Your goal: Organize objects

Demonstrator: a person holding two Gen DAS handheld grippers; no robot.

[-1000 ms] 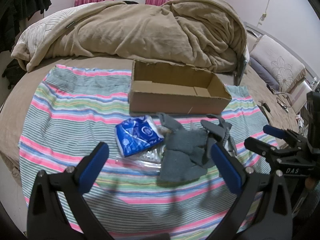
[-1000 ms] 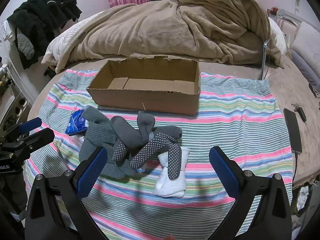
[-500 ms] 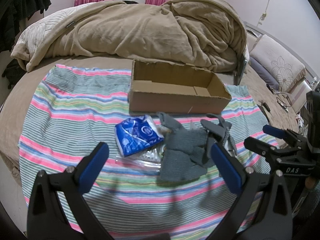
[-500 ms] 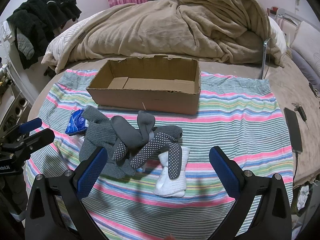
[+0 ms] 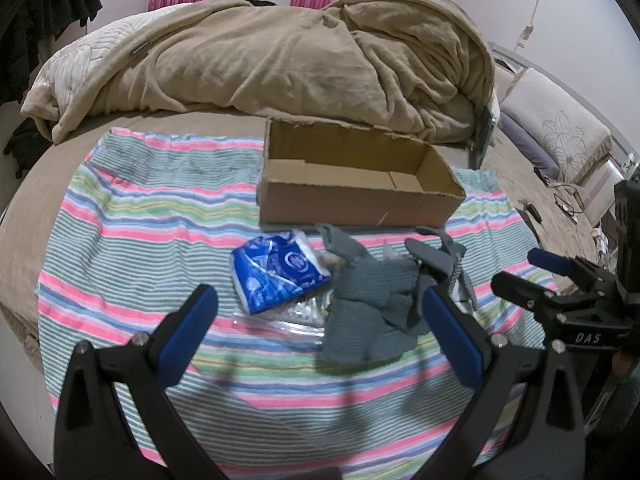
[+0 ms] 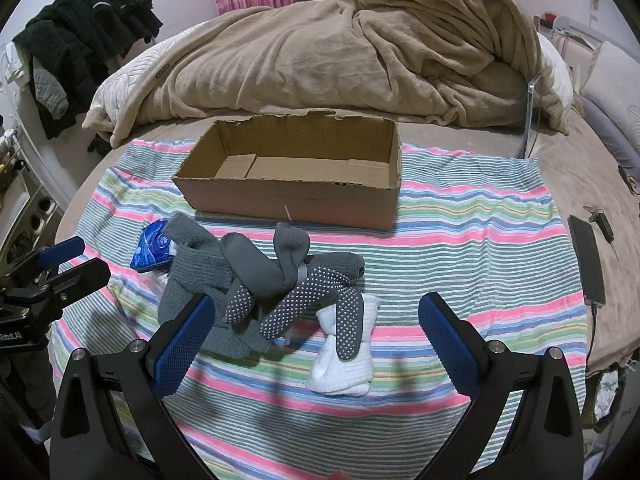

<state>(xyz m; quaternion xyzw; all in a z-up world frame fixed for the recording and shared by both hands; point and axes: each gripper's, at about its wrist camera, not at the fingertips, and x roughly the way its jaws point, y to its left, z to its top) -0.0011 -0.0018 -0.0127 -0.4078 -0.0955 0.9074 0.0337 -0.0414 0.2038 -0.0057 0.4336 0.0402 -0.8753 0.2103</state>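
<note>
The left black two-finger gripper (image 5: 318, 322) has matte angular arms ending in long blue rubber pads (image 5: 188, 334), with silver screw heads set along the arms. The right black two-finger gripper (image 6: 316, 332) is built alike: blue pads (image 6: 450, 342), silver screws at the joints. Seen from the left camera, its side bears white letters "DAS".

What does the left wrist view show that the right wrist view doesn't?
Left wrist only: the clear plastic bag under the blue packet.

Right wrist only: the white socks, the dotted grey gloves, the phone, the black clothes.

Both: the empty cardboard box, grey knit cloth, striped towel, tan blanket.
</note>
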